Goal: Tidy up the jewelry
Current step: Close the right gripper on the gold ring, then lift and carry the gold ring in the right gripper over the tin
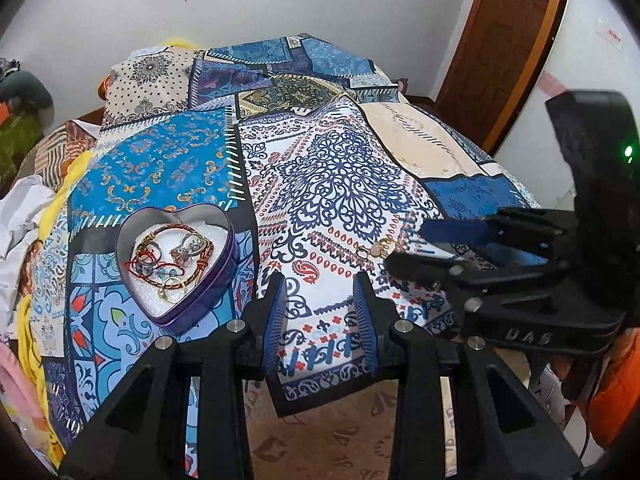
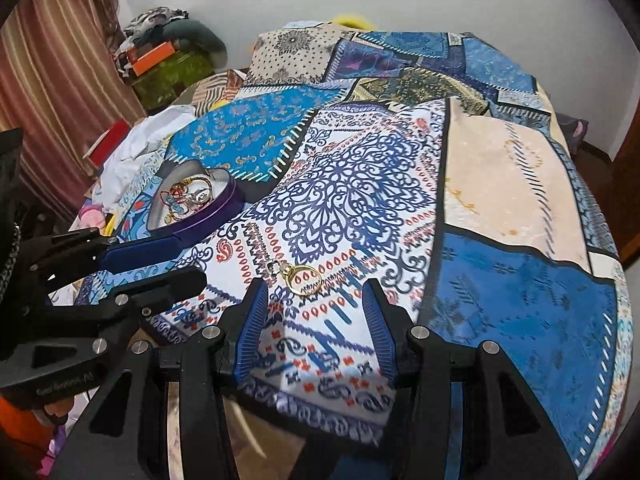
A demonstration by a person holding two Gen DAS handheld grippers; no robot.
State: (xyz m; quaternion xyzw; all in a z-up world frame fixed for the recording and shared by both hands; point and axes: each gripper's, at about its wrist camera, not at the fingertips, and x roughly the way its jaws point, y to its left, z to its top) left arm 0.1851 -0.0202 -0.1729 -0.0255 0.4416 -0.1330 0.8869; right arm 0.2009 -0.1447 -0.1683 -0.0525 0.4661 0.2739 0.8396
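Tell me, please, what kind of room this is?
Most likely a bedroom in a home. The work goes on over a bed covered with a patchwork quilt, a striped curtain hangs at one side, and a wooden door stands in the corner. A heart-shaped tin of jewelry lies on the quilt.

both tools gape empty: left tool (image 1: pixel 320 320), right tool (image 2: pixel 316 316).

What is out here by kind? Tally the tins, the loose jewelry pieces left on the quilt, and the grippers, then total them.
Heart-shaped tin holding jewelry: 1
Loose jewelry on the quilt: 2, a gold ring and a small silver ring
Grippers: 2, left gripper and right gripper, both open
Total: 5
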